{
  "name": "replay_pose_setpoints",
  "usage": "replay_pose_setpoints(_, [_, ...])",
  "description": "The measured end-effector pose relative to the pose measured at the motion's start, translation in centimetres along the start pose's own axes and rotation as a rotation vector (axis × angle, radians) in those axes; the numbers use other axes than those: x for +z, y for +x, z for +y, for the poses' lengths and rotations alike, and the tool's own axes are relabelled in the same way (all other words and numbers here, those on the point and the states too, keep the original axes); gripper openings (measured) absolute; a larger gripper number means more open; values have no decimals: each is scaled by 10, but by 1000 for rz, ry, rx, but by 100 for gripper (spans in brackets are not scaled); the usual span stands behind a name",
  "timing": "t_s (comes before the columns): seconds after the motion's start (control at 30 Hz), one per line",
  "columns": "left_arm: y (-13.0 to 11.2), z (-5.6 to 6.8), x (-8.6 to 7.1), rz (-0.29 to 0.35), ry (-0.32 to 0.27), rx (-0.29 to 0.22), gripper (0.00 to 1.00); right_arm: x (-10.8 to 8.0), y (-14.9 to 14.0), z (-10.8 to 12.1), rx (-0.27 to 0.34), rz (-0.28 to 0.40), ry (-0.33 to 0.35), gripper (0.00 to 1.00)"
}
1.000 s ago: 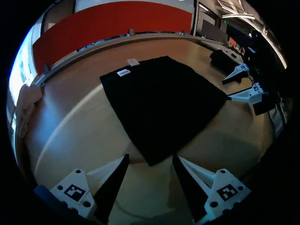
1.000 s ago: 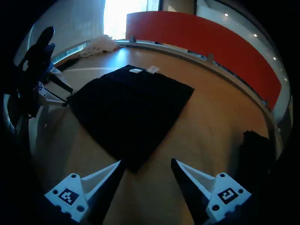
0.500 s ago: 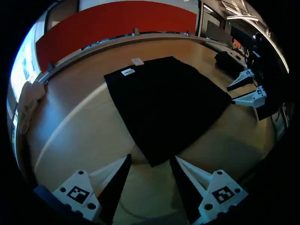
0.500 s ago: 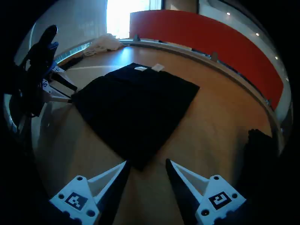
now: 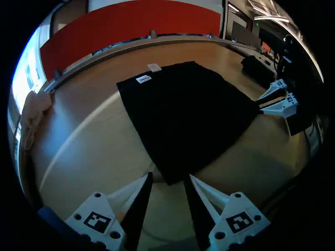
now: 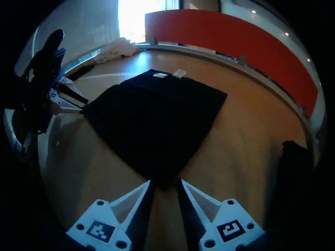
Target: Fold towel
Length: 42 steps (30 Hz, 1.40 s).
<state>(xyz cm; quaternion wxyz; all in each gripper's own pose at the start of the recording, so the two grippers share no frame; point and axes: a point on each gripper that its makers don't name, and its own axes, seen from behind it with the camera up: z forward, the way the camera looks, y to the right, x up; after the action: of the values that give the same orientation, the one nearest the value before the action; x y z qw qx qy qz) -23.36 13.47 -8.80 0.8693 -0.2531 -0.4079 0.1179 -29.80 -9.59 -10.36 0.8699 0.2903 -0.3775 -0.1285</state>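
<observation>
Black towel (image 5: 184, 113) flat on worktop (image 5: 92, 138), one near corner between the tips of left tongs (image 5: 167, 175), another between right tongs (image 6: 165, 182). Both tongs part-open, nothing clamped. Risk: shallow bite, corner slips out on lift.

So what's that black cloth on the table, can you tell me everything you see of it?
The black towel is a plain, dark, soft-looking cloth, roughly rectangular, spread flat and smooth on the wooden table. Two small white labels sit at its far edge. One near corner lies between the open fingers of the left hand-held gripper, another between those of the right hand-held gripper; whether the fingers touch it is unclear.
</observation>
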Motion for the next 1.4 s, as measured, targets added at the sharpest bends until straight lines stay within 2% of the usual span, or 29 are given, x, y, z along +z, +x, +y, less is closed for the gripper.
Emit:
replay_pose_setpoints(0.13, [-1,2,-1,-3,-2,5,39,0,0,-1,-3,-1,-1,25])
replay_pose_setpoints(0.23, [-1,4,-1,-4,-2,4,36,-1,1,-3,-2,-2,1,19])
replay_pose_setpoints(0.4, [-1,4,-2,-8,3,-4,28,-1,2,-3,15,-6,-3,17])
replay_pose_setpoints(0.47, [-2,3,-2,-10,11,-3,16,-1,2,-3,20,-8,-5,16])
replay_pose_setpoints(0.53, [-2,3,-2,-9,16,1,13,-1,1,-2,19,-9,-8,16])
replay_pose_setpoints(0.67, [-2,5,-2,-6,13,3,11,-2,2,-2,10,-13,-18,13])
replay_pose_setpoints(1.07, [-3,10,-6,-3,-18,-48,10,-9,10,0,36,-1,-22,10])
replay_pose_setpoints(1.4, [9,10,-18,17,-19,-72,10,-22,26,1,31,28,-30,10])
